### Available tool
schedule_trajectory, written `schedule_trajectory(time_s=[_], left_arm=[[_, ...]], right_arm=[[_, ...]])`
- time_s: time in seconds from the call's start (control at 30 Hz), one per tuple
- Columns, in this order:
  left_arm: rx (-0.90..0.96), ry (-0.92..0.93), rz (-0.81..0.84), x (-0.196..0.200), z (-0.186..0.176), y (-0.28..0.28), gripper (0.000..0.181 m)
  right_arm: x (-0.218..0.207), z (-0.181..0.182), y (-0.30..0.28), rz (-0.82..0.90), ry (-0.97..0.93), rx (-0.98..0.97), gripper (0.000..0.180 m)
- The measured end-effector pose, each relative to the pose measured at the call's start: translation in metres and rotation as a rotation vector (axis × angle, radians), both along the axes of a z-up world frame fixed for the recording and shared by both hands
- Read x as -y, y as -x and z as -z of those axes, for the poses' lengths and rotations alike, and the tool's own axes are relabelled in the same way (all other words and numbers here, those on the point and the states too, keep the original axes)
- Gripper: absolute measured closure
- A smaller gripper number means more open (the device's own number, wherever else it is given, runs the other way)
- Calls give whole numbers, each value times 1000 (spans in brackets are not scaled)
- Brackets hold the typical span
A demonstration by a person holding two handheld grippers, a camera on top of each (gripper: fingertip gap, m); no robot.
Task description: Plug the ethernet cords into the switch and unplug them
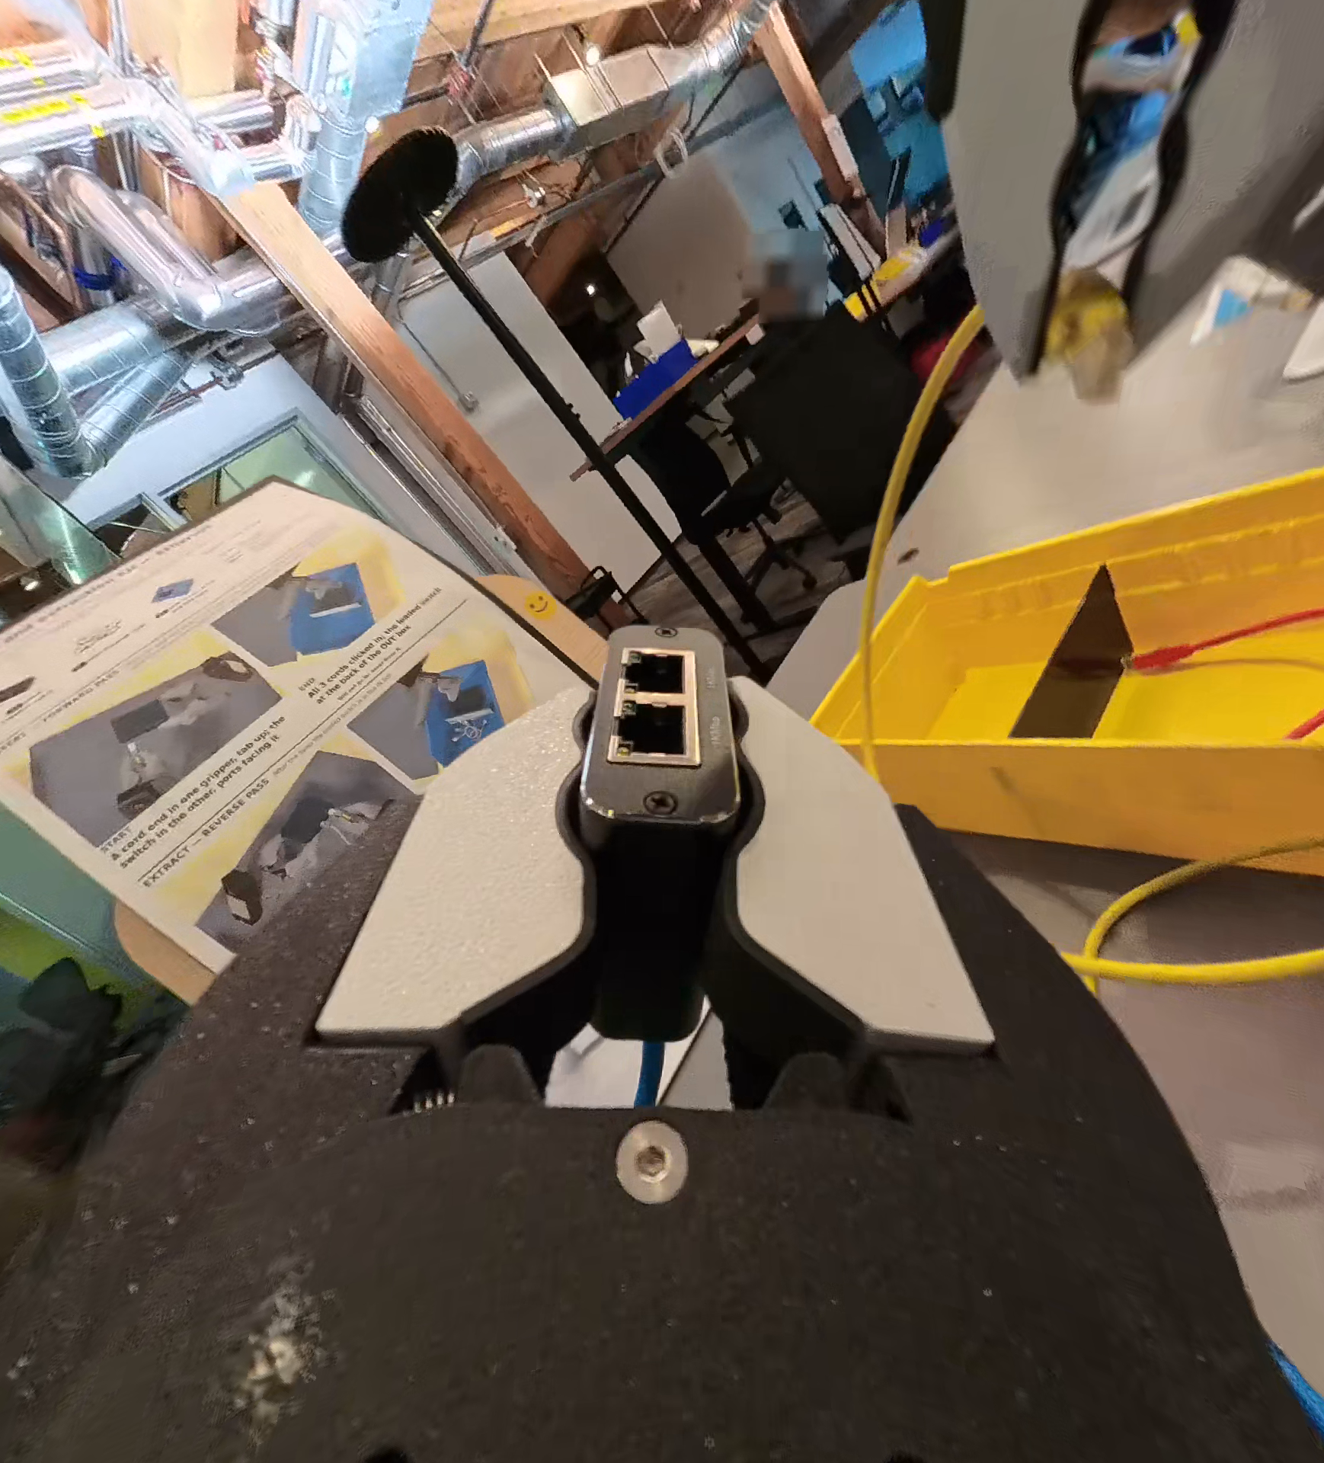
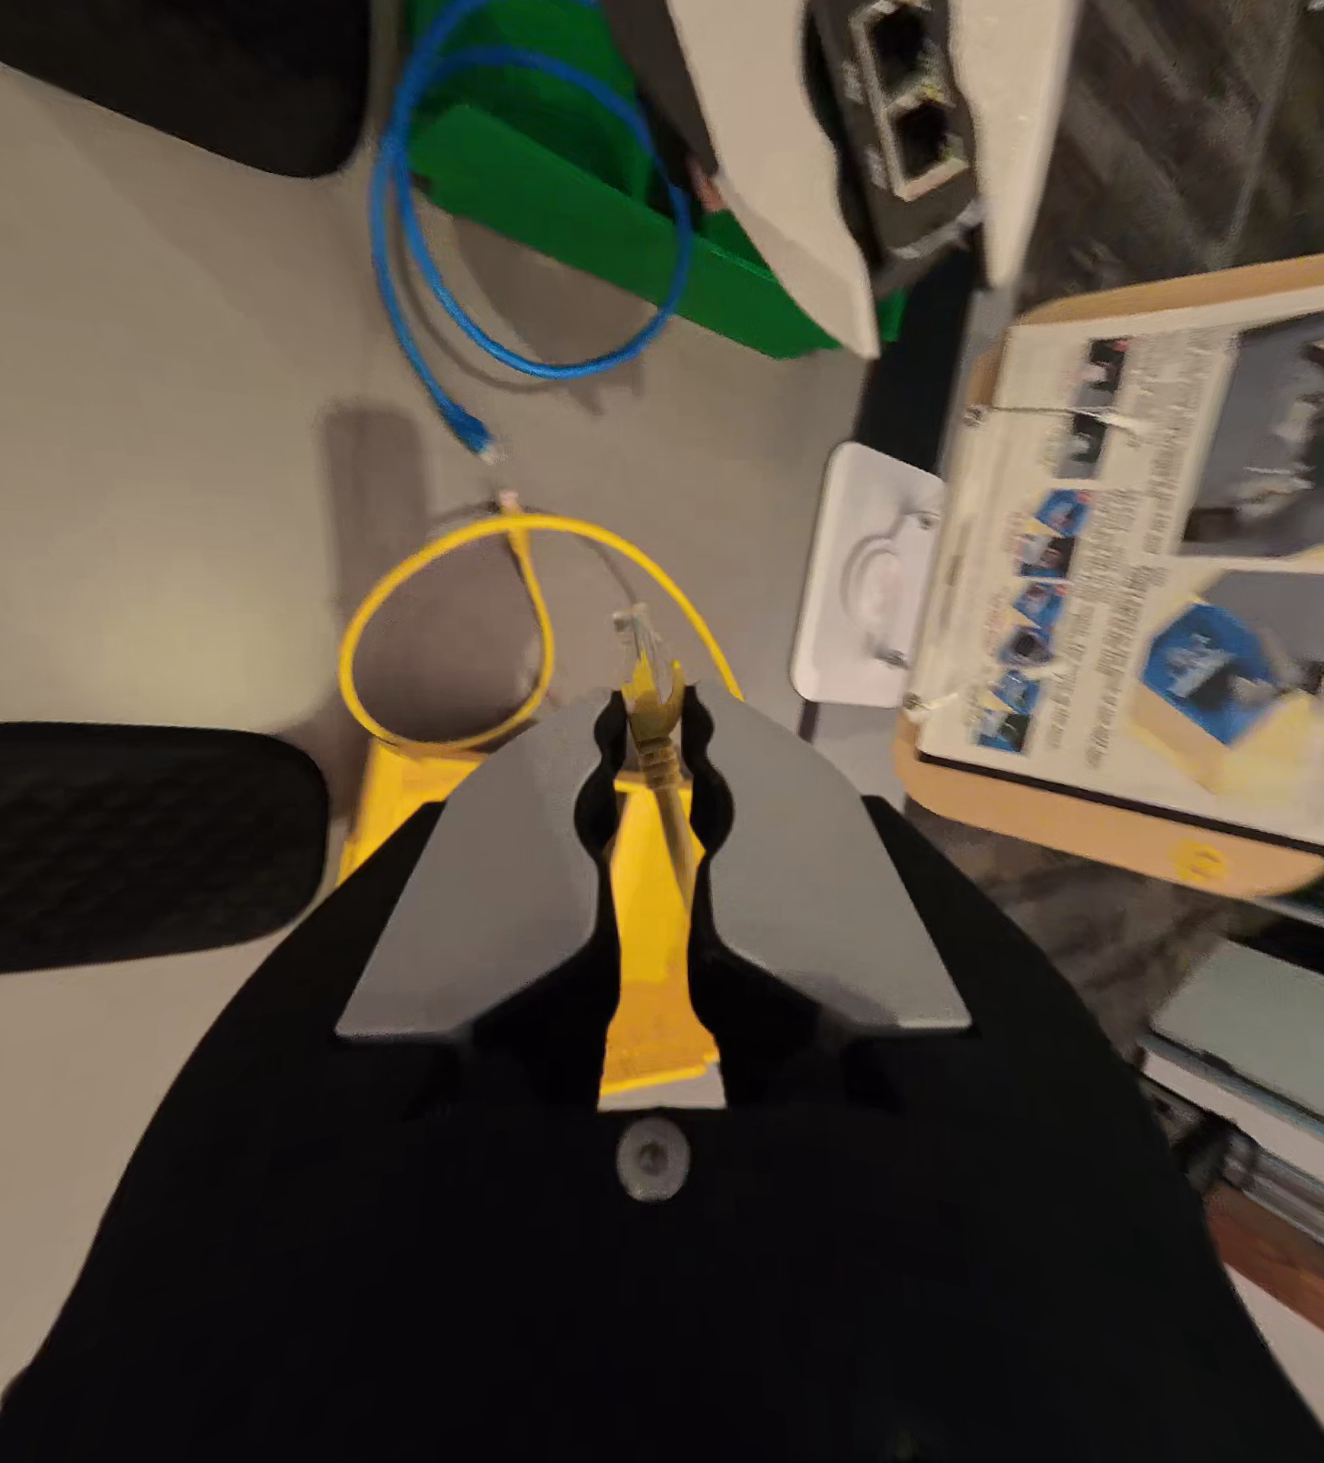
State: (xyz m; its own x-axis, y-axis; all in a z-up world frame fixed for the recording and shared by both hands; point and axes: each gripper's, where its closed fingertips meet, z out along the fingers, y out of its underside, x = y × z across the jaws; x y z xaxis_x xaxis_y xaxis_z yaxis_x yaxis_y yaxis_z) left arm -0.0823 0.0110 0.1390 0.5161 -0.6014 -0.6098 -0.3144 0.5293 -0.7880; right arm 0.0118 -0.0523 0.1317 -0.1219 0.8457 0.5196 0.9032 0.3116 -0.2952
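My left gripper (image 1: 659,712) is shut on a small black switch (image 1: 655,724), held upright with two empty ports facing the camera. A blue cord (image 1: 647,1081) hangs below it. My right gripper (image 2: 649,704) is shut on the yellow ethernet cord's plug (image 2: 647,697), clear tip pointing forward. In the left wrist view the right gripper (image 1: 1094,340) hangs at the upper right, apart from the switch, with the yellow plug (image 1: 1090,332). In the right wrist view the switch (image 2: 900,119) shows at the top, between the left gripper's pale fingers (image 2: 770,158). The yellow cord (image 2: 437,633) loops on the table.
A yellow bin (image 1: 1118,760) holds a red cord (image 1: 1276,649) at the right. A green bin (image 2: 564,198) and a loose blue cord (image 2: 421,317) lie on the grey table. An instruction sheet on a wooden board (image 1: 192,712) stands at the left. A white bracket (image 2: 865,578) sits beside it. The left gripper's tips are roughly 12 cm from the right gripper's.
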Motion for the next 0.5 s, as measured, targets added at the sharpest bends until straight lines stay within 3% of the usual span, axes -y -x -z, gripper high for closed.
schedule_trajectory(time_s=[0.23, 0.5], left_arm=[[62, 64, 41, 7, -13, 13, 154], [81, 87, 77, 11, -16, 14, 154]], right_arm=[[-25, -95, -26, 102, -194, -19, 165], [-32, -161, -55, 214, -297, -40, 165]])
